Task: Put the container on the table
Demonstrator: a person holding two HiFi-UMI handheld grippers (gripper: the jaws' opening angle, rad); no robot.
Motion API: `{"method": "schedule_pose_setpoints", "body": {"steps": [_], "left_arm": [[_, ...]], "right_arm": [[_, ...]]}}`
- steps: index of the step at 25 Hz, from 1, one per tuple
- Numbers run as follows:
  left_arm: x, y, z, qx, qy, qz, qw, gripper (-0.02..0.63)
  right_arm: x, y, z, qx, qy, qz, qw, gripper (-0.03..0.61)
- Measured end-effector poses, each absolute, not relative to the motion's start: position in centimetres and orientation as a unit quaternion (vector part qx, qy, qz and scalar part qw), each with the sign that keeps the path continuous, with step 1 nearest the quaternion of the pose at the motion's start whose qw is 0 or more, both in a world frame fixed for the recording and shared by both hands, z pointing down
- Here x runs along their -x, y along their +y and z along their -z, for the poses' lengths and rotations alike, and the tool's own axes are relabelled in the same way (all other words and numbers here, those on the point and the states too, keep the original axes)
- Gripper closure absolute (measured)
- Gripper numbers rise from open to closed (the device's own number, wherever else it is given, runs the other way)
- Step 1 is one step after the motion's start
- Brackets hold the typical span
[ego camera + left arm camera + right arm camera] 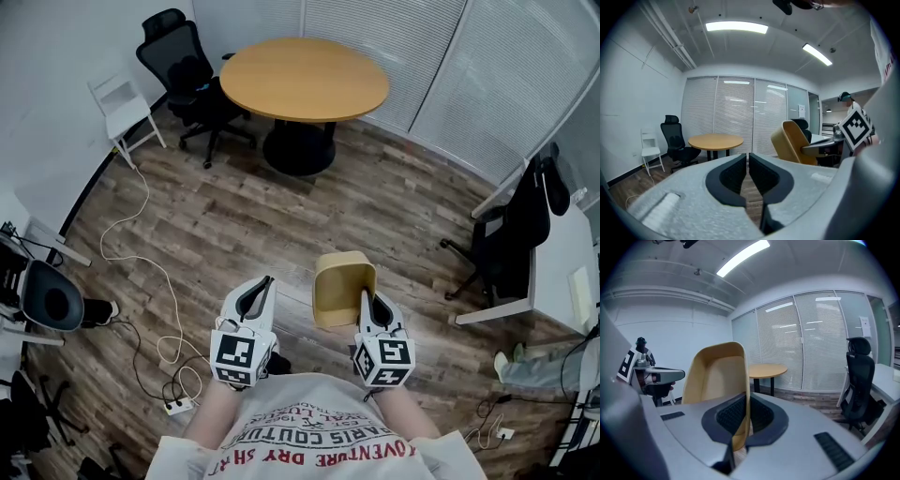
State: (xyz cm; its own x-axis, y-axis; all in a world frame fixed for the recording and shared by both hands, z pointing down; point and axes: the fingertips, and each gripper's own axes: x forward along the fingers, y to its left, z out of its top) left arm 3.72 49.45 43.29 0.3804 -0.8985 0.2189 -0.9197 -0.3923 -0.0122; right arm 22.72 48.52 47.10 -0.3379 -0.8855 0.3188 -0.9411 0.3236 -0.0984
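Head view, starting at the left edge: a white chair stands by the wall with a black office chair just beside it. A white cable loops across the wooden floor down to a power strip.

Nearer the person, the left tool is held out over the floor, its marker cube facing the camera. In the left gripper view its 2 dark pads are drawn close together, with only a thin slit between them and nothing in it.

Beyond it, in the middle of the room, the round wooden tabletop sits on a black pedestal, well apart from both tools.

Just right of the left tool, the container, a tan open bin with rounded corners, hangs in the air above the floor. It is tilted, and its inside can be seen from above. The right tool holds it by 1 side wall. In the right gripper view the 2 pads are closed narrow on that thin wall, 1 pad inside the bin and 1 outside. The rest of the bin rises to the left of the jaws. The container touches neither the floor nor the tabletop.

At the far right, a second black chair stands near the wall of blinds.
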Motion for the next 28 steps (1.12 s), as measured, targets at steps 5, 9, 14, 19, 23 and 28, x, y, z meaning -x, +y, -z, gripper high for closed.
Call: {"method": "schedule_pose_setpoints", "body": {"steps": [5,9,14,19,23,28], "left_arm": [[1.4,44.4,-42.3,-0.835,-0.539,-0.098,0.048,0.589],[4.6,41.0,-42.4,-0.844,-0.523,-0.104,0.045,0.589],[8.0,37.6,-43.0,-0.838,-0.533,-0.099,0.061,0.589],[9.7,34.3,-44.0,-0.832,-0.541,-0.102,0.068,0.589],[9.7,30.4,-44.3,-0.827,-0.549,-0.103,0.067,0.589],[8.6,23.3,-44.1,-0.819,-0.561,-0.099,0.065,0.589]], "right_arm": [[-17.9,44.3,-46.9,-0.575,-0.799,-0.139,0.105,0.568],[-14.0,40.9,-47.4,-0.577,-0.795,-0.161,0.097,0.568],[-10.2,37.4,-48.6,-0.565,-0.796,-0.194,0.099,0.568],[-8.1,32.7,-48.9,-0.555,-0.804,-0.191,0.098,0.567],[-7.5,28.2,-49.4,-0.539,-0.813,-0.198,0.093,0.566],[-8.0,20.6,-49.6,-0.523,-0.824,-0.196,0.093,0.566]]}}
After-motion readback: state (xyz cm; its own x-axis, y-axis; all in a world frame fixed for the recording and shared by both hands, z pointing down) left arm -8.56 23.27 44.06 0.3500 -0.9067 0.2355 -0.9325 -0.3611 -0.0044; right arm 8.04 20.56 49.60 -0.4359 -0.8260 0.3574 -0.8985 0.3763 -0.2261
